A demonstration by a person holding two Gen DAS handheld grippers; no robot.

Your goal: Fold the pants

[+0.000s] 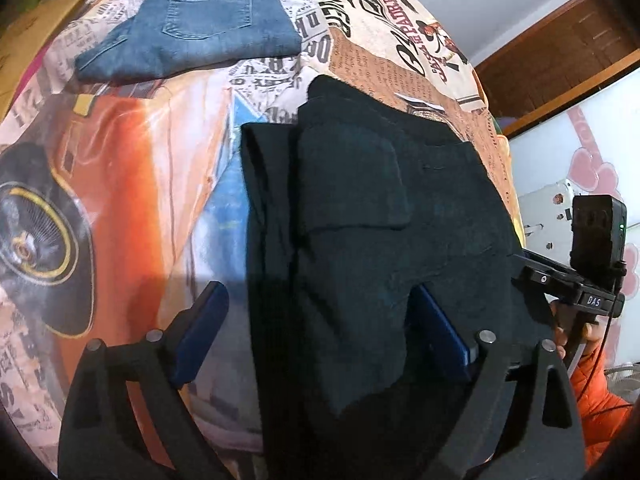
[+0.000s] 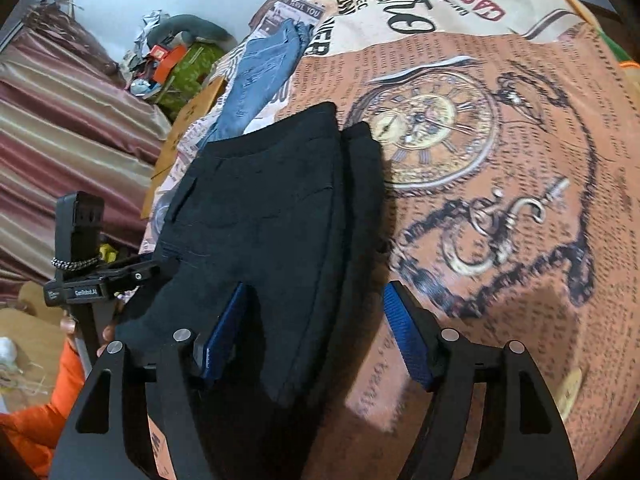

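Black pants point(image 1: 360, 216) lie folded on a printed bedspread point(image 1: 152, 152). They also show in the right wrist view point(image 2: 272, 208). My left gripper point(image 1: 324, 320) is open, its blue pads straddling the near end of the pants, with cloth lying over the right pad point(image 1: 440, 332). My right gripper point(image 2: 316, 328) is open too, astride the near end of the pants; its left pad point(image 2: 224, 332) is partly under cloth. Each gripper shows at the edge of the other's view.
Folded blue jeans point(image 1: 192, 20) lie further back on the bed; they also show in the right wrist view point(image 2: 264, 76). A wooden door and white wall are at the right. Clutter point(image 2: 168, 64) and striped fabric point(image 2: 60, 120) lie left of the bed.
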